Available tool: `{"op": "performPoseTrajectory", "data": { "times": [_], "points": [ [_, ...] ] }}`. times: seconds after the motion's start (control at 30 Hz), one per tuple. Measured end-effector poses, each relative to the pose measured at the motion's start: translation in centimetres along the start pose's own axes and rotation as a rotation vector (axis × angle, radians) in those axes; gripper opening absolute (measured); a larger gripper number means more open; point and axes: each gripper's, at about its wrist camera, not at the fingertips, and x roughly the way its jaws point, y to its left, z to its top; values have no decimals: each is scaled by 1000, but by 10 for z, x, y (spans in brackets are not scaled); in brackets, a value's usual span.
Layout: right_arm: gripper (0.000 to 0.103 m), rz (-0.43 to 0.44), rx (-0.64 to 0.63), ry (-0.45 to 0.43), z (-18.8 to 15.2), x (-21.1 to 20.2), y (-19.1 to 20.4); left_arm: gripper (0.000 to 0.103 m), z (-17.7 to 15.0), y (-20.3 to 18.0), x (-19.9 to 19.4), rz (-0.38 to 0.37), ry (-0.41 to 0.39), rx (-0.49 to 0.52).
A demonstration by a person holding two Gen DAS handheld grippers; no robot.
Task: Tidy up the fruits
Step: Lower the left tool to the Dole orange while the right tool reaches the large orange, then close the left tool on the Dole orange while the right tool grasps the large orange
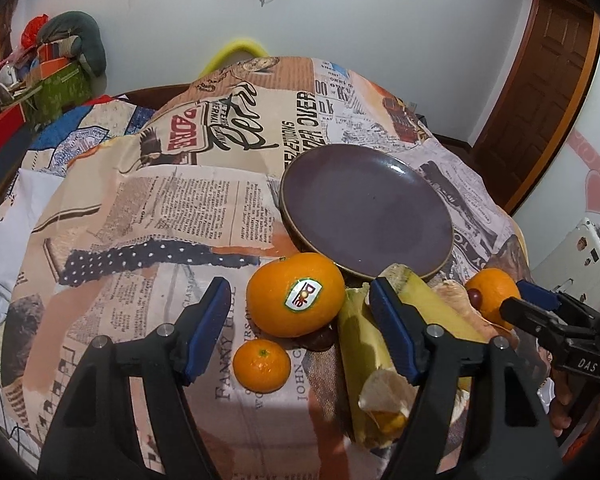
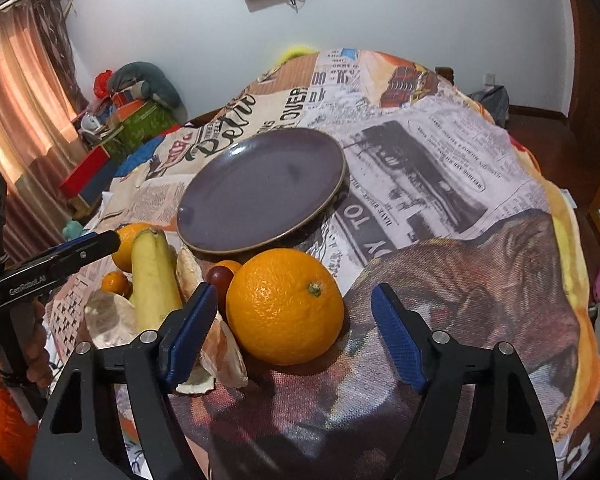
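Two grippers are seen spread wide, and nothing is gripped by either. The left gripper (image 1: 300, 320) is held around the stickered orange (image 1: 296, 294), its pads not touching the fruit; the small mandarin (image 1: 261, 365) lies just below. The right gripper (image 2: 298, 332) is opened around the large orange (image 2: 285, 306), likewise without contact. The purple plate (image 2: 220, 216) is set just beyond the fruit, bare, on the newspaper-print cloth (image 2: 440, 168).

Even indoor light, soft shadows, sharp focus, fisheye-bent edges
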Motion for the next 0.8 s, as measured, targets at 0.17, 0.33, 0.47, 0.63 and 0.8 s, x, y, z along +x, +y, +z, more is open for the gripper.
{"op": "performPoseTrajectory", "data": {
  "times": [0.17,0.33,0.47,0.63,0.8],
  "points": [
    [68,9,1,29,1,10,-1,70,2,2,12,-7,13,-23],
    [67,45,21,36,0,13,-5,66,2,2,25,0,35,-30],
    [67,61,23,43,-1,14,-6,64,-1,4,34,7,47,-40],
    [66,69,15,42,-1,15,-6,64,0,5,36,5,37,-49],
    [64,60,12,40,-1,13,-3,63,0,2,32,12,38,-33]
  ]
}}
